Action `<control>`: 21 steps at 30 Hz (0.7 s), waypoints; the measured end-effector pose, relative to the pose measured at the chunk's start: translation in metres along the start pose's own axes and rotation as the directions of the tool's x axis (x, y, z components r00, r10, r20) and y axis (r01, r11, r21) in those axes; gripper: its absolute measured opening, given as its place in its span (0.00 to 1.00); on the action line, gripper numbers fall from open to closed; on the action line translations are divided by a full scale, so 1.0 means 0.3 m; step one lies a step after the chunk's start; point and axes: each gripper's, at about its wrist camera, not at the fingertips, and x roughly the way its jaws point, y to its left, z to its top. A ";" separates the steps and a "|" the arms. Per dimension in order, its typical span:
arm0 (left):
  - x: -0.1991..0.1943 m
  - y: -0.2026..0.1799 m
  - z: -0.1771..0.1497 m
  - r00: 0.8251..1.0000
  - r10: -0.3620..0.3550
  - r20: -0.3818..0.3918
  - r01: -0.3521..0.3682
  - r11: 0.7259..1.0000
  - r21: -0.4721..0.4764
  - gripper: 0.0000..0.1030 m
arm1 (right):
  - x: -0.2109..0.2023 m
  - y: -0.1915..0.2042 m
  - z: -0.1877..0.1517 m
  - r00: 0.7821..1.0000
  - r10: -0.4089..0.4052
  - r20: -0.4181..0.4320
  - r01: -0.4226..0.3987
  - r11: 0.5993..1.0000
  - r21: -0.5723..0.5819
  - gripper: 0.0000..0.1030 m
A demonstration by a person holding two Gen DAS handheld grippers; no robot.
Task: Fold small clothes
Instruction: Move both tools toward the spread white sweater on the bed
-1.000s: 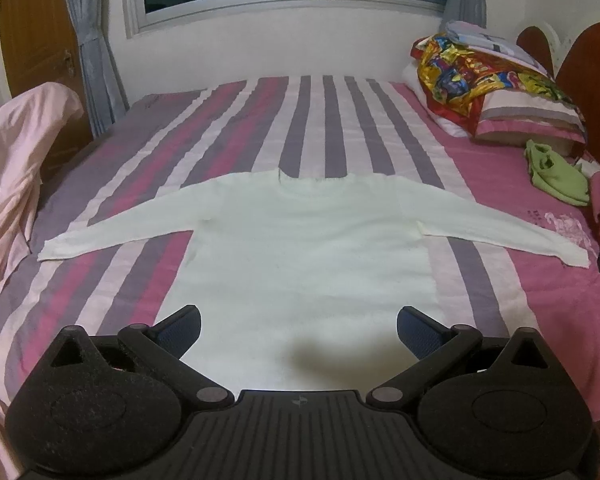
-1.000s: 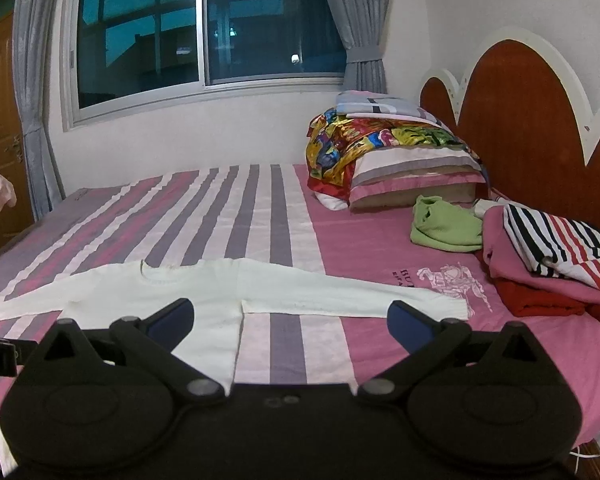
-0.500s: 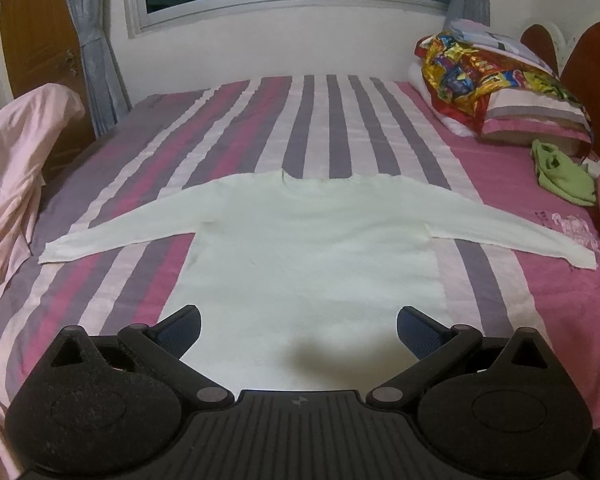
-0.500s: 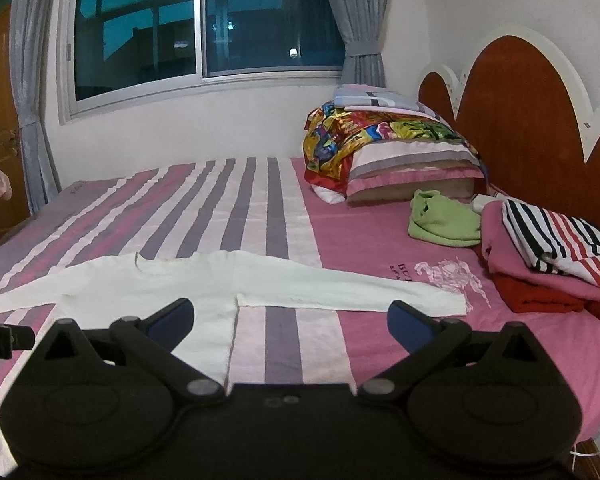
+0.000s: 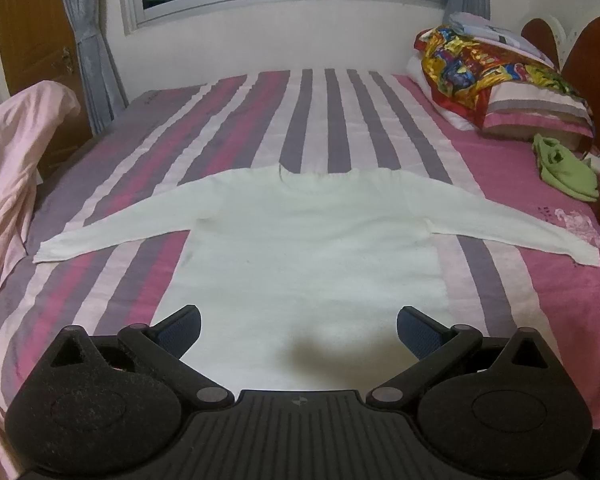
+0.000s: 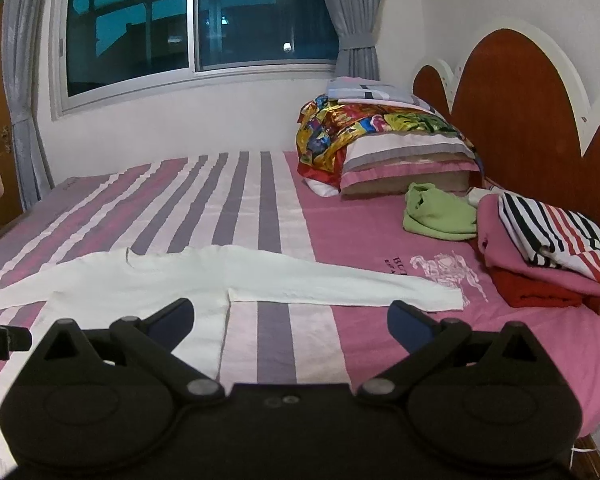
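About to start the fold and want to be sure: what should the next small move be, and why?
Probably bring the right gripper down onto the white sweater's right cuff. The sweater lies flat, both sleeves spread, and both grippers are open and empty, so a sleeve fold seems first.

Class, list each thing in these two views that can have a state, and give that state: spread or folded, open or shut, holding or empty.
White sweater: spread flat, sleeves out, unfolded.
Left gripper: open, empty.
Right gripper: open, empty.
Green garment: crumpled, unfolded.
Striped garment: folded, atop the pink pile.
Window: shut.
Curtains: drawn aside.
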 end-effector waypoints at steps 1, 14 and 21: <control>0.006 0.000 0.002 1.000 0.000 -0.001 0.000 1.000 -0.001 1.00 | 0.004 0.000 0.000 1.000 0.001 -0.003 -0.001 1.000 0.001 1.00; 0.101 -0.010 0.037 1.000 0.001 -0.028 -0.001 1.000 -0.002 1.00 | 0.075 0.007 0.009 0.999 -0.007 -0.037 0.008 1.000 0.011 1.00; 0.166 -0.013 0.060 0.999 0.010 -0.046 -0.010 1.000 -0.001 1.00 | 0.143 0.000 0.015 0.998 -0.019 -0.057 0.020 1.000 0.019 1.00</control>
